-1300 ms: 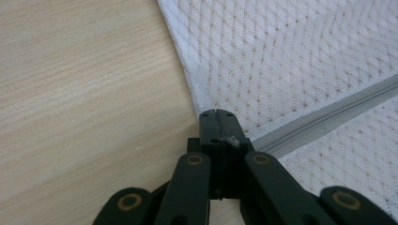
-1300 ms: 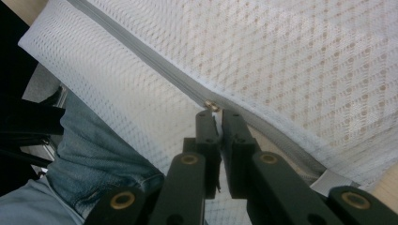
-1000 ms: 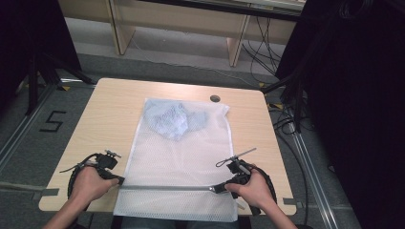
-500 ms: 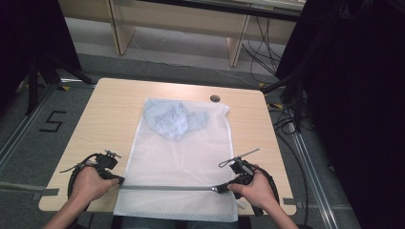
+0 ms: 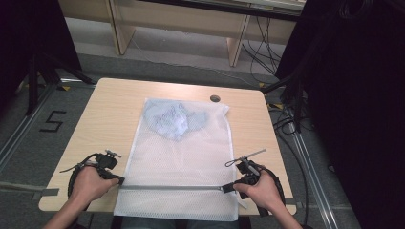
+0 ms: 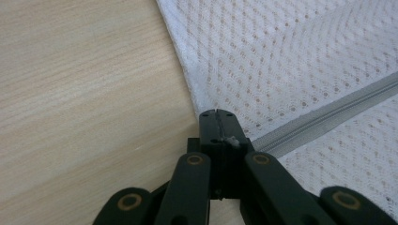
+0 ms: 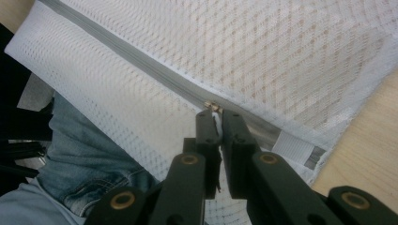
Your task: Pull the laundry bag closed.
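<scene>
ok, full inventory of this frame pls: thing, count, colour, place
mesh laundry bag: 1, white, flat on the table's middle, near edge overhanging toward the person
zipper: 1, grey, across the bag's near end
zipper pull: 1, metal with white tab, at the zipper's right end
garment: 1, light blue, bunched inside the bag's far end
table: 1, light wood
cable port: 1, dark, round, far table edge
floor marking "5": 1, black, left of the table
left gripper: 1, black, jaws shut on the bag's left edge
right gripper: 1, black, jaws shut on the zipper pull
hands: 2, near edge
</scene>
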{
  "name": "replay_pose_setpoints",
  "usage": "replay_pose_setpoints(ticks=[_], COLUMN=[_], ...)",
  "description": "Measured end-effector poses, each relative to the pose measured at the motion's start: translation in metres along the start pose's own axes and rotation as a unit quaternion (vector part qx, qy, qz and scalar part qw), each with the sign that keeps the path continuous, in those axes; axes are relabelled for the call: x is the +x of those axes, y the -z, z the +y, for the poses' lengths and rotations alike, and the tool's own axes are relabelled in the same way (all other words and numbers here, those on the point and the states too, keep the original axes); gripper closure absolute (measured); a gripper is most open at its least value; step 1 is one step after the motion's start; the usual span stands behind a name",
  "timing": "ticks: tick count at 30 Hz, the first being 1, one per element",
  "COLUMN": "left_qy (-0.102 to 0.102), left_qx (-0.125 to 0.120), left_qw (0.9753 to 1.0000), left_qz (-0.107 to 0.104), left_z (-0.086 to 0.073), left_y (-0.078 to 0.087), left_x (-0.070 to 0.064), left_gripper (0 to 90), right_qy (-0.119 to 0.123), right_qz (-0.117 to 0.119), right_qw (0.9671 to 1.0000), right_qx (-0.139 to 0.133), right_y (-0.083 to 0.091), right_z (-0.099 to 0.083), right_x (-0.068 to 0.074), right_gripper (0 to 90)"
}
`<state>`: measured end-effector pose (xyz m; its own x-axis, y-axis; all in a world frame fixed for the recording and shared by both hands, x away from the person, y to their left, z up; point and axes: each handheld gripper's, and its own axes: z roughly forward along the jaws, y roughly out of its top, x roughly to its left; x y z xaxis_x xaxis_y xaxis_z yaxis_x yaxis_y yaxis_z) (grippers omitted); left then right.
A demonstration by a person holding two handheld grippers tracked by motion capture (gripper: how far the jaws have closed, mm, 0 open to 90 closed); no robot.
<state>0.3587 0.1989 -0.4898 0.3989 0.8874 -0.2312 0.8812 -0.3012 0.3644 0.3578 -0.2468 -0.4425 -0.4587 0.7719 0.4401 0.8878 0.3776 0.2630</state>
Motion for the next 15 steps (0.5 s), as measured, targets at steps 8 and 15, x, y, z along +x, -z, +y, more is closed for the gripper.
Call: replay_pose_setpoints(ticks=[8,15], left_qy=[-0.001,-0.001], left_qx=[-0.001,-0.001], left_qw=[1.0000,1.0000], left_qz=[-0.001,-0.002], left_z=[-0.0001,-0.0002], left_y=[-0.0001,0.0000], left_x=[0.0005,0.0007], left_gripper=[89.9,90.0], right_qy=[-0.002,-0.003], right_qz=[-0.008,0.001], right_qw=[0.9999,1.0000], right_qx=[-0.009,-0.007], right_y=[-0.0018,0.0000], right_z=[-0.0015,-0.0036], right_x=[-0.0024,-0.0091], right_gripper=[86.9,86.9])
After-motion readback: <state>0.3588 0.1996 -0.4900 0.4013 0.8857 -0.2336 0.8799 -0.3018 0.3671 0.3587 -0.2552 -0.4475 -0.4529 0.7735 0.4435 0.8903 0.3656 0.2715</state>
